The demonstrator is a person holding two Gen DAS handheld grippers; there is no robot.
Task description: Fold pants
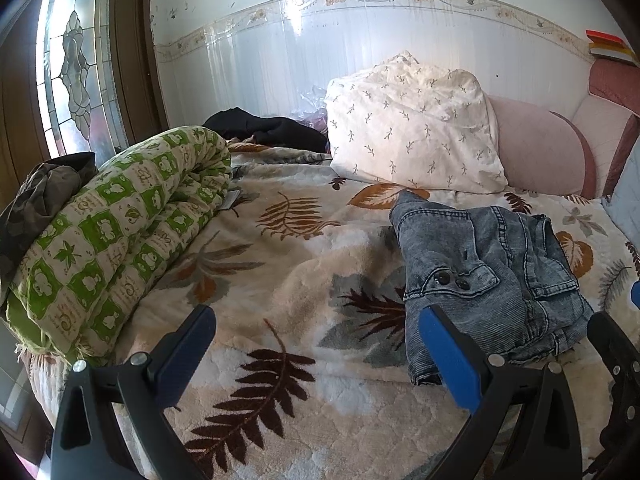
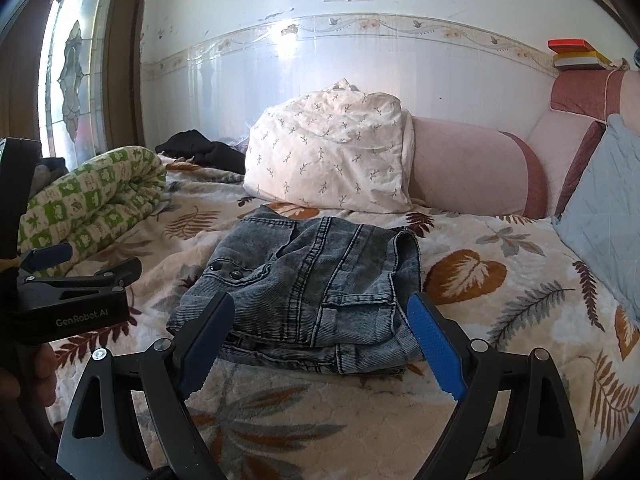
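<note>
Grey-blue denim pants (image 2: 312, 284) lie folded in a compact stack on the leaf-patterned blanket (image 2: 500, 292). They also show in the left wrist view (image 1: 488, 276) at right. My right gripper (image 2: 320, 344) is open and empty, just in front of the stack's near edge, not touching it. My left gripper (image 1: 316, 352) is open and empty, to the left of the pants, its right finger (image 1: 448, 356) in front of their near left corner. The left gripper also shows at the left edge of the right wrist view (image 2: 80, 276).
A rolled green-and-white quilt (image 1: 120, 224) lies at left. A white floral pillow (image 2: 332, 156), a pink bolster (image 2: 472, 168) and a blue cushion (image 2: 604, 208) stand behind and right. Dark clothes (image 1: 272, 128) lie by the wall.
</note>
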